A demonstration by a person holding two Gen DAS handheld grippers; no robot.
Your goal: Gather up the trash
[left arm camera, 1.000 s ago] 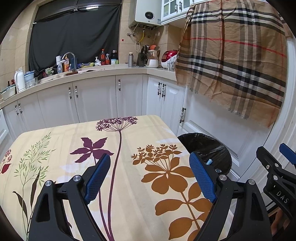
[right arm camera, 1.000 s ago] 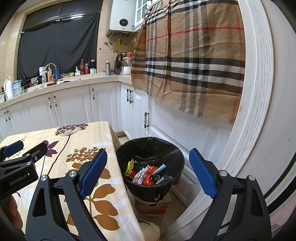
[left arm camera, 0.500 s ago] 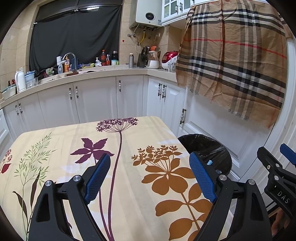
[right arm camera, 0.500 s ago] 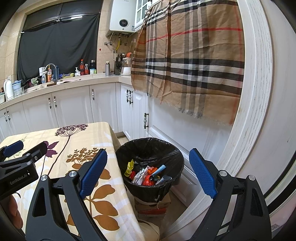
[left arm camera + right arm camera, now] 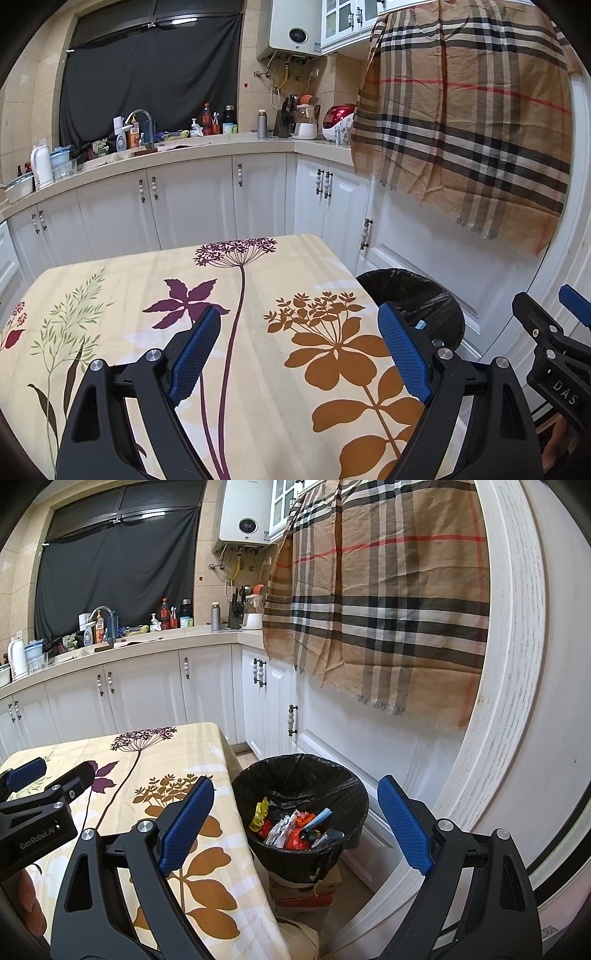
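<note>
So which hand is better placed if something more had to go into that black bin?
The right gripper: its open, empty fingers frame the bin directly. The left gripper, also open and empty, hovers over the table, bin off to its side.

We see our left gripper (image 5: 299, 347) spread wide and empty above the floral tablecloth (image 5: 258, 295), the black-lined trash bin (image 5: 417, 295) just beside the table's right edge, our right gripper (image 5: 554, 343) at far right.
</note>
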